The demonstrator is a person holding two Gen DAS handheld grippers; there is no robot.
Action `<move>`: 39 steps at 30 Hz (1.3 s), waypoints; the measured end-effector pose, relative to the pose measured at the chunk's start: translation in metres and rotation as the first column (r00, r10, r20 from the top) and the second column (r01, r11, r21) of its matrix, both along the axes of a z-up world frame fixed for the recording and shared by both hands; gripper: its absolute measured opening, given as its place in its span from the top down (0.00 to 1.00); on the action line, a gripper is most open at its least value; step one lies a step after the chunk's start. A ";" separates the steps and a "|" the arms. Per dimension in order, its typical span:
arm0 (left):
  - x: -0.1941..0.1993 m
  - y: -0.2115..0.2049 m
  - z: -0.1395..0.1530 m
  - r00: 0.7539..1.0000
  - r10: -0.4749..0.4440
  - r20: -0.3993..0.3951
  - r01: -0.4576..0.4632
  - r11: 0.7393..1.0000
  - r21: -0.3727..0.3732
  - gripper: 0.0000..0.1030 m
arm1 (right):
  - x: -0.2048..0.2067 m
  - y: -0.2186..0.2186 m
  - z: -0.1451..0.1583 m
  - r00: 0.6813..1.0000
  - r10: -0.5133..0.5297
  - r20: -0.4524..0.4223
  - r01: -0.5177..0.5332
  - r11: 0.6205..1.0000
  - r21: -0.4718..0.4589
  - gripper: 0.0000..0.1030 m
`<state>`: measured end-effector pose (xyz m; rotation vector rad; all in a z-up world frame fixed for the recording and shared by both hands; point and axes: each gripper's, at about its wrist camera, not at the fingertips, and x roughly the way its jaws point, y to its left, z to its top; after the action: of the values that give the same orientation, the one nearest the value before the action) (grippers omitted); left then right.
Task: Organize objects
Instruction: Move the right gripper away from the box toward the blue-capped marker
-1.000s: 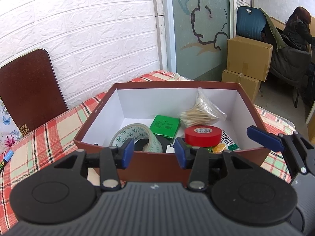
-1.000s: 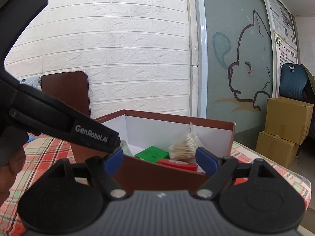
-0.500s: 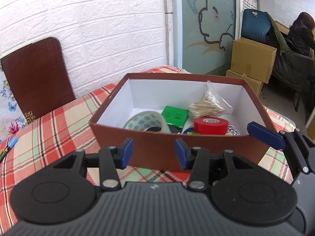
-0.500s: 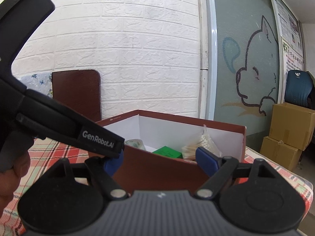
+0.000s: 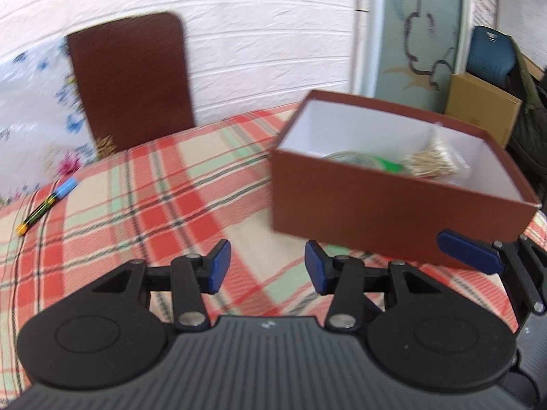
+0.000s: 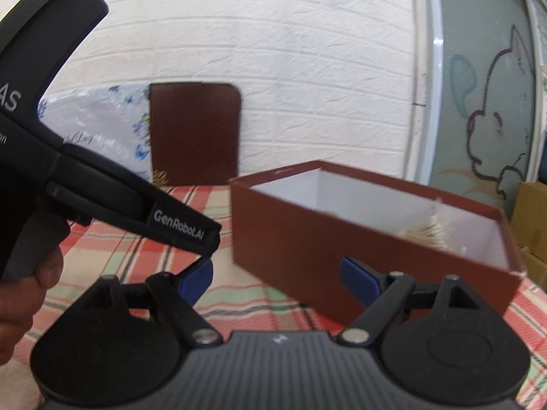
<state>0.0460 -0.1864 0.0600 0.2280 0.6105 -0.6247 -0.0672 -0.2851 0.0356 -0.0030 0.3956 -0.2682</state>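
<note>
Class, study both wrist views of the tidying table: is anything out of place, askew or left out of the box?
One thing stands out: a marker pen lies alone near the far left edge of the checked tablecloth, well apart from the brown box that holds the other items. The box sits at an angle to the cloth's stripes. Nothing looks spilled or damaged.

A box (image 5: 393, 218) stands on the table (image 5: 164, 205) at the right of the left wrist frame, ahead of my grippers; inside it lie a tape roll (image 5: 352, 159) and a bag of swabs (image 5: 434, 167). A pen (image 5: 48, 205) lies at far left; a board (image 5: 130, 78) leans against the wall behind.
</note>
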 end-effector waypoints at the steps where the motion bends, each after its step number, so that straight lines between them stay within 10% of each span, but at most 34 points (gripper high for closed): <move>1: 0.002 0.006 -0.003 1.000 0.011 -0.002 -0.011 1.000 0.002 0.51 | 0.003 0.004 -0.002 1.000 0.012 -0.015 -0.012 1.000 0.007 0.18; 16: 0.037 0.086 -0.051 0.983 0.165 -0.084 -0.161 0.986 0.052 0.51 | 0.042 0.058 -0.043 0.951 0.146 -0.272 -0.128 0.988 0.086 0.18; 39: 0.071 0.182 -0.063 0.949 0.315 -0.002 -0.315 0.949 0.026 0.45 | 0.095 0.142 -0.047 0.898 0.312 -0.310 -0.303 0.950 0.078 0.16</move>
<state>0.1170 -0.0039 -0.0031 0.1474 0.6447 -0.3087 0.0276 -0.1430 -0.0118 -0.0821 0.7137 0.0550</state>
